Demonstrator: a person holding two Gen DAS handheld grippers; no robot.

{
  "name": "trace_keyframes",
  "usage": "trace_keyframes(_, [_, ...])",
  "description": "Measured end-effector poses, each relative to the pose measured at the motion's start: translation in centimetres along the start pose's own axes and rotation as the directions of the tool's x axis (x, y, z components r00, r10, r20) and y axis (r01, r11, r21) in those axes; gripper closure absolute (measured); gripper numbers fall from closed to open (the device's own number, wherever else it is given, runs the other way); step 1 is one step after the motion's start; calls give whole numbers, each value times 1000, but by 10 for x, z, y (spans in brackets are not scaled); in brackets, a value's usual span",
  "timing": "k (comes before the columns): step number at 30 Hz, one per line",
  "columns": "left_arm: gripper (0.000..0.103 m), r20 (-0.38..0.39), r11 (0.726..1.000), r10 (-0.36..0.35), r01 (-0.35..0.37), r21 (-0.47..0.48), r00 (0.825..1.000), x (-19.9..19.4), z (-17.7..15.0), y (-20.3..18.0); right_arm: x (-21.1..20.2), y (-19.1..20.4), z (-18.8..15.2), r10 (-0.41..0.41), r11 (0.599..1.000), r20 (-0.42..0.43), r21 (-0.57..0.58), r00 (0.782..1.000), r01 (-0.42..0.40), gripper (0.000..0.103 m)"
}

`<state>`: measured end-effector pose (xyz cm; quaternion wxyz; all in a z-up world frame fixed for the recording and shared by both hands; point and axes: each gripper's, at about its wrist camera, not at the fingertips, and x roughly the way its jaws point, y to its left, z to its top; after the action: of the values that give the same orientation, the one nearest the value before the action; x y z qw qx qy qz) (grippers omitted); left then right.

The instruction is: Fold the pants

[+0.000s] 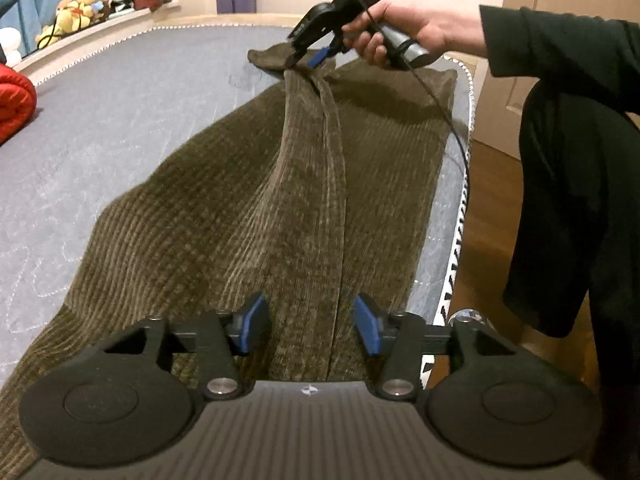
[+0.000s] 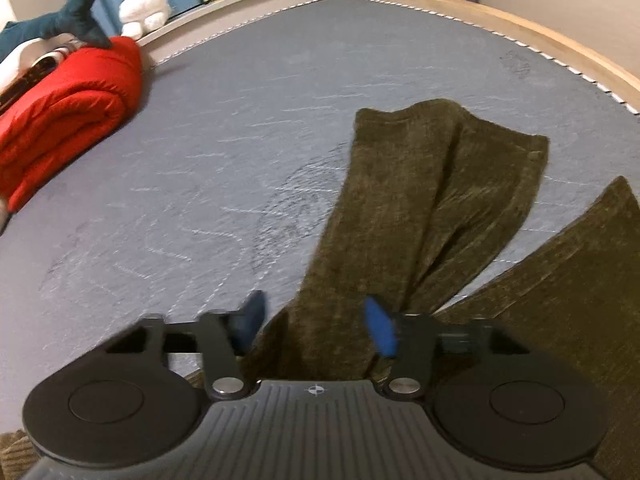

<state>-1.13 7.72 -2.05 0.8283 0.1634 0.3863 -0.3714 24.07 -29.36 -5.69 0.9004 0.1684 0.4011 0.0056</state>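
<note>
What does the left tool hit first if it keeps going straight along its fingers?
Probably the olive corduroy pants. The left tool has fabric running up between its spread fingers already, a raised fold leading toward the right tool. Depth is unclear, so whether the cloth is touching yet is uncertain.

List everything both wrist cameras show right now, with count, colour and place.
pants: one, olive-brown corduroy, on the mattress, one leg lifted
mattress: one, grey quilted, under the pants
blanket: one, red, folded, far left on the mattress
plush toys: several, yellow, white and others, on the ledge behind the bed
shark plush: one, teal, behind the blanket
right gripper: black, blue pads, pinching the raised leg
left gripper: black, blue pads, fabric between its jaws, grip unclear
right hand: holds the right gripper's handle
</note>
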Motion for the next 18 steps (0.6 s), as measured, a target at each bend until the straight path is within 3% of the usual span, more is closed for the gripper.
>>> trace_keyframes(1, [45,-8,1000,9,-9,1,1000,1,-1,1,1,-5,2,-2,1000,3,11,1000,2,73])
trace_keyframes(3, [45,-41,999,42,-42,7,998,5,-2,3,-3,-16,3,29,998,8,55,1000,-30,95])
trace_keyframes(7, [51,-87,996,84,-82,27,993,20,-6,4,-30,-33,5,47,992,53,113,997,-53,96])
trace_keyframes(10, [83,-79,993,111,-109,39,991,18,-5,3,-64,-47,5,83,987,98,128,992,-95,96])
trace_keyframes(15, [89,7,992,121,-121,28,993,-4,1,2,-136,-79,-12,98,988,154,107,983,-115,97])
trace_keyframes(18, [89,31,995,96,-97,36,995,-18,2,2,-165,-116,-30,72,972,124,214,990,-97,99])
